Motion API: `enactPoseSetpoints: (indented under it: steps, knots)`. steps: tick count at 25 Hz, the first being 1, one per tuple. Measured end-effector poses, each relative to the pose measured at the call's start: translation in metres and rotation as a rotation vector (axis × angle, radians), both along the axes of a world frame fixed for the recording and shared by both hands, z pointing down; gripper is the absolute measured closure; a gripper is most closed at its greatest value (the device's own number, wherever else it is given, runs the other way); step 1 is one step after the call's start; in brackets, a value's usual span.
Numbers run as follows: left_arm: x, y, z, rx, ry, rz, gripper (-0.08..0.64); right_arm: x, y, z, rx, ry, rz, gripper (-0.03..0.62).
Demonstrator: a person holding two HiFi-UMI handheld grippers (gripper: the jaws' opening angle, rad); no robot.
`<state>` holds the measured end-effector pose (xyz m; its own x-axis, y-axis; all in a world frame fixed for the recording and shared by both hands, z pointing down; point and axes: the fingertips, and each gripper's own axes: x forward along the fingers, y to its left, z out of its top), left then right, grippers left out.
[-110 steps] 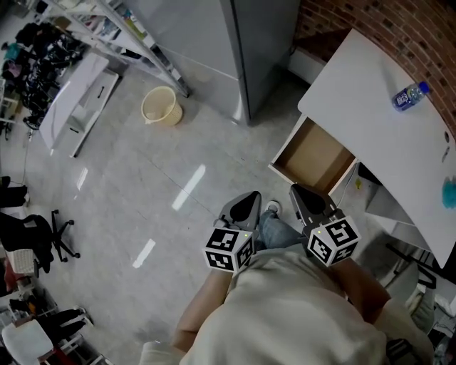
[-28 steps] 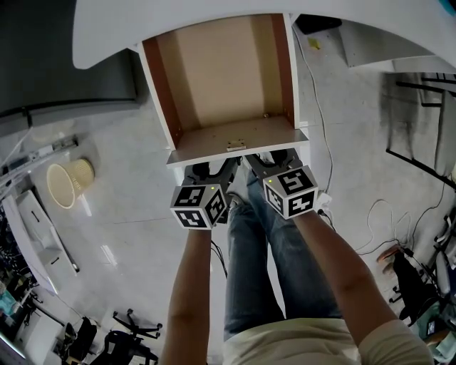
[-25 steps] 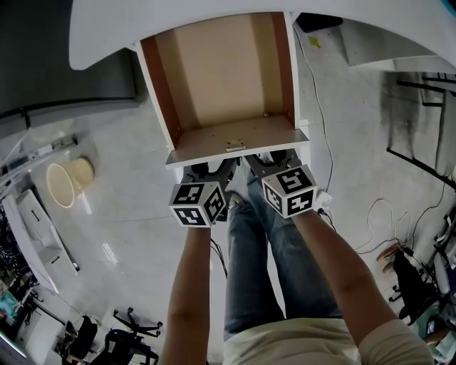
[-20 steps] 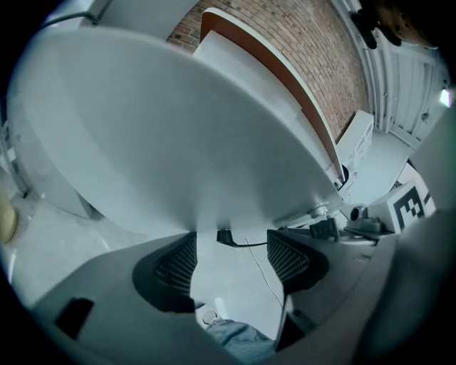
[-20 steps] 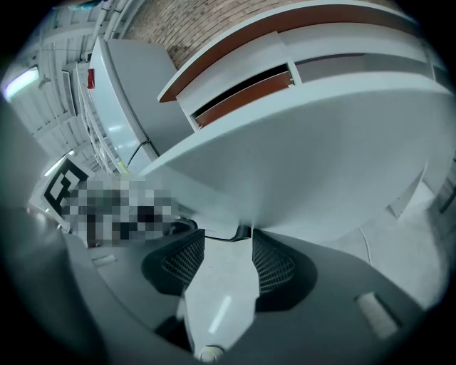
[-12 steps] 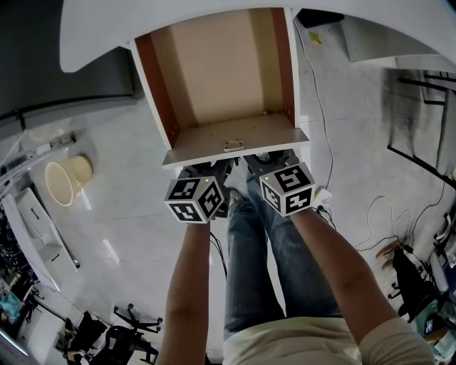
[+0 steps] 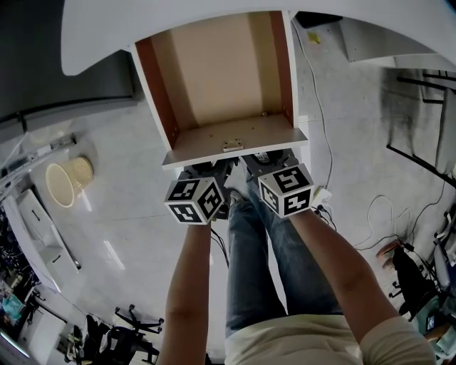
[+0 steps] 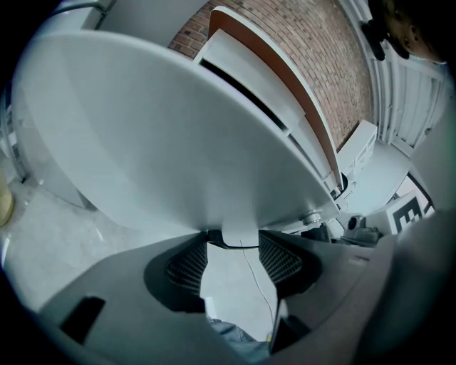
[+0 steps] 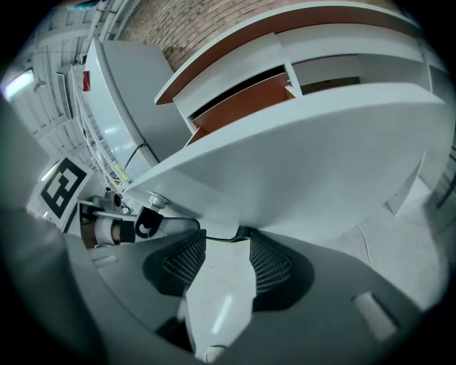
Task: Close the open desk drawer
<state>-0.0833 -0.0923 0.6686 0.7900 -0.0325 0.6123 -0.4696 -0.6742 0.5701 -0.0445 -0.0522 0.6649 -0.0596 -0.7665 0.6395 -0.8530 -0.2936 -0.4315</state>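
The open drawer [image 7: 221, 71] sticks out from under the white desk [image 7: 178, 21], empty, with a brown inside. Its white front panel [image 7: 235, 146] faces me. Both grippers sit just below that panel's lower edge. In the left gripper view the panel [image 8: 178, 142] fills the frame. My left gripper [image 8: 234, 239] has its fingertips up against the panel's edge. Its jaws are closing, with only floor and a thin cable showing in the gap. My right gripper [image 9: 226, 235] is open, its tips likewise against the panel [image 9: 306, 157]. From the head, left gripper [image 7: 206, 171] and right gripper [image 7: 267, 160] are side by side.
A person's legs in jeans [image 7: 263, 264] stand right under the grippers. A yellow bucket [image 7: 64, 178] sits on the floor at left. Cables [image 7: 385, 214] trail over the floor at right. Office chairs [image 7: 121, 335] stand at bottom left.
Since the earliest frame the view has swung round to face the drawer, and both grippers have come up to its front panel. Over the last second they stay put.
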Motion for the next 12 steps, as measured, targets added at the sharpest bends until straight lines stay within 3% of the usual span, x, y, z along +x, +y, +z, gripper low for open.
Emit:
enactPoseSetpoints:
  steps: [12]
  knots:
    - [0.001,0.001,-0.025,0.019,0.022,0.006,0.331,0.001,-0.001,-0.026,0.028,0.002,0.003,0.399]
